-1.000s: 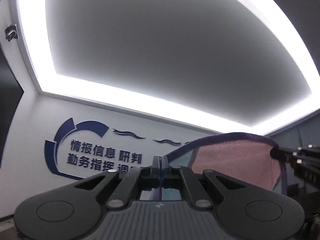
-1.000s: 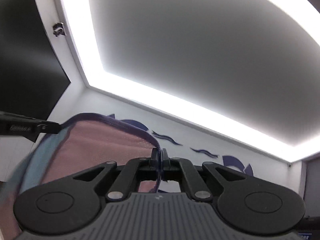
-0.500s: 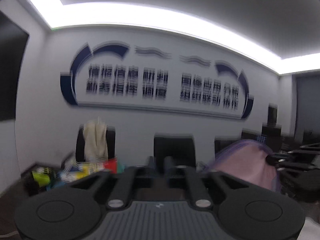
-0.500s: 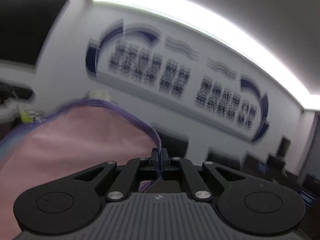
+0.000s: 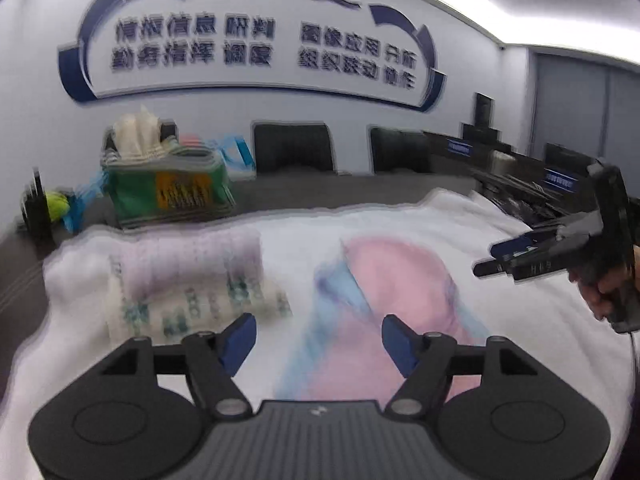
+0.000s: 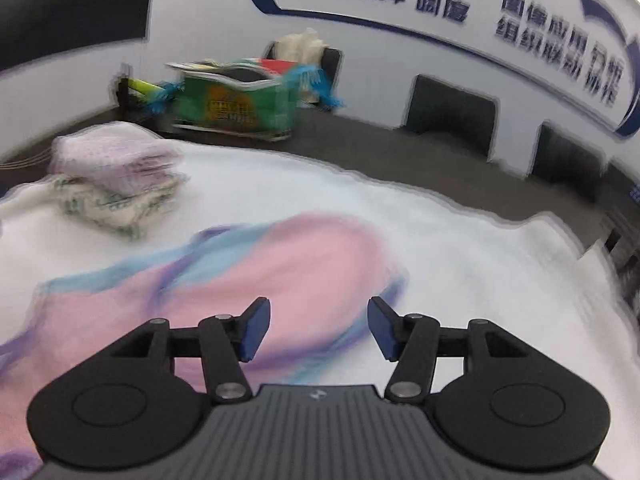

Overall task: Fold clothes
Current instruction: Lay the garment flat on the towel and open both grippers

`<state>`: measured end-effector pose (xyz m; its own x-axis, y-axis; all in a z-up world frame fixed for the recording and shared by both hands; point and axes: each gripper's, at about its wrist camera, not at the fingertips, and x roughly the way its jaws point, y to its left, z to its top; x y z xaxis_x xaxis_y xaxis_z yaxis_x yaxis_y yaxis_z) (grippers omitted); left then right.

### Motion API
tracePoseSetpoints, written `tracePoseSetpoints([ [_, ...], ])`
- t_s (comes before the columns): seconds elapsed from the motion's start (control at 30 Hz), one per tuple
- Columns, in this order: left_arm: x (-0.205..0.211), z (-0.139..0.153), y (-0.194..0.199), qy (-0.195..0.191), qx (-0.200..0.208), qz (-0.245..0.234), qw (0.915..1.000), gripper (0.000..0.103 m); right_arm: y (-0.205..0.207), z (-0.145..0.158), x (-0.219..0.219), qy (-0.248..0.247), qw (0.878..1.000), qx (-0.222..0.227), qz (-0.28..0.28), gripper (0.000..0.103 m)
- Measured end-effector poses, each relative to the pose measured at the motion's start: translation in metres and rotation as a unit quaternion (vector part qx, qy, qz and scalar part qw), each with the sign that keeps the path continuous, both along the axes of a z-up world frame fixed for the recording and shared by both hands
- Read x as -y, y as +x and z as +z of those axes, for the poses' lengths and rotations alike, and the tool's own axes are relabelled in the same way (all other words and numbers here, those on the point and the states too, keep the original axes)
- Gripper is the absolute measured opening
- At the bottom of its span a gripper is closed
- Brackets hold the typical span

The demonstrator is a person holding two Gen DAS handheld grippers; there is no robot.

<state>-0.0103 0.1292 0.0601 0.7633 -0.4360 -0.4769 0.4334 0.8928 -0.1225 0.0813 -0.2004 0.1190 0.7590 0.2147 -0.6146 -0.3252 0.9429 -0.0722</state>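
A pink garment [image 5: 384,280] [image 6: 248,276] with light blue and purple edging lies on the white cloth [image 5: 520,320] [image 6: 460,240] that covers the table. My left gripper [image 5: 318,338] hovers over its near part, jaws opening, nothing between its blue pads. My right gripper [image 6: 318,330] hangs above the garment's right edge, jaws also opening, with nothing held. In the left wrist view the right gripper [image 5: 500,260] shows at the right, held by a hand. The frames are blurred by motion.
A stack of folded clothes [image 5: 188,280] [image 6: 116,176] lies at the left on the white cloth. Behind it stands a green basket [image 5: 168,188] [image 6: 236,104] full of items. Black chairs [image 5: 294,148] [image 6: 448,108] line the far wall.
Both grippers swung down from pointing at the ceiling to the table. Each let go of the pink garment's edge, which now lies on the white cloth.
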Motion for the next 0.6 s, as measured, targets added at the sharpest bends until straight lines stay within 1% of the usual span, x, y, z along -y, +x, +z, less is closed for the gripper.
tracePoseSetpoints([
  [0.03,-0.004,-0.016,-0.007,-0.012,-0.015,-0.019,0.9996,0.068,-0.016,-0.005,0.003,0.029,1.000,-0.009,0.008,0.060],
  [0.07,-0.007,-0.027,-0.012,-0.021,-0.030,-0.029,0.9989,0.068,-0.032,-0.012,0.007,0.055,0.998,-0.022,0.016,0.060],
  [0.1,-0.010,-0.038,-0.018,-0.030,-0.044,-0.037,0.9979,0.068,-0.044,-0.019,0.007,0.069,0.997,-0.035,0.020,0.060],
  [0.17,-0.004,-0.049,-0.031,-0.022,-0.060,-0.040,0.9972,0.066,-0.066,-0.033,0.003,0.082,0.995,-0.050,0.008,0.060],
  [0.23,0.003,-0.052,-0.036,-0.005,-0.060,-0.048,0.9970,0.065,-0.079,-0.046,0.002,0.087,0.994,-0.060,-0.010,0.060],
  [0.27,0.006,-0.052,-0.039,0.001,-0.057,-0.052,0.9970,0.056,-0.084,-0.052,0.002,0.090,0.994,-0.063,-0.018,0.059],
  [0.3,0.008,-0.054,-0.040,0.002,-0.056,-0.058,0.9968,0.050,-0.087,-0.055,0.000,0.086,0.994,-0.064,-0.020,0.057],
  [0.33,0.009,-0.055,-0.041,0.001,-0.057,-0.062,0.9965,0.042,-0.089,-0.058,-0.004,0.080,0.995,-0.063,-0.021,0.046],
  [0.37,0.009,-0.057,-0.043,0.000,-0.059,-0.065,0.9962,0.038,-0.088,-0.061,-0.010,0.068,0.996,-0.059,-0.025,0.041],
  [0.43,0.010,-0.059,-0.043,-0.004,-0.061,-0.059,0.9964,0.034,-0.091,-0.068,-0.022,0.054,0.997,-0.047,-0.027,0.020],
  [0.5,0.014,-0.053,-0.048,-0.006,-0.058,-0.052,0.9970,0.036,-0.091,-0.064,-0.025,0.037,0.998,-0.043,-0.039,0.009],
  [0.57,0.017,-0.049,-0.052,-0.006,-0.051,-0.049,0.9975,0.052,-0.087,-0.057,-0.026,0.018,0.997,-0.024,-0.075,0.009],
  [0.6,0.017,-0.048,-0.054,-0.004,-0.046,-0.049,0.9977,0.054,-0.086,-0.054,-0.025,0.014,0.996,-0.017,-0.091,0.009],
])
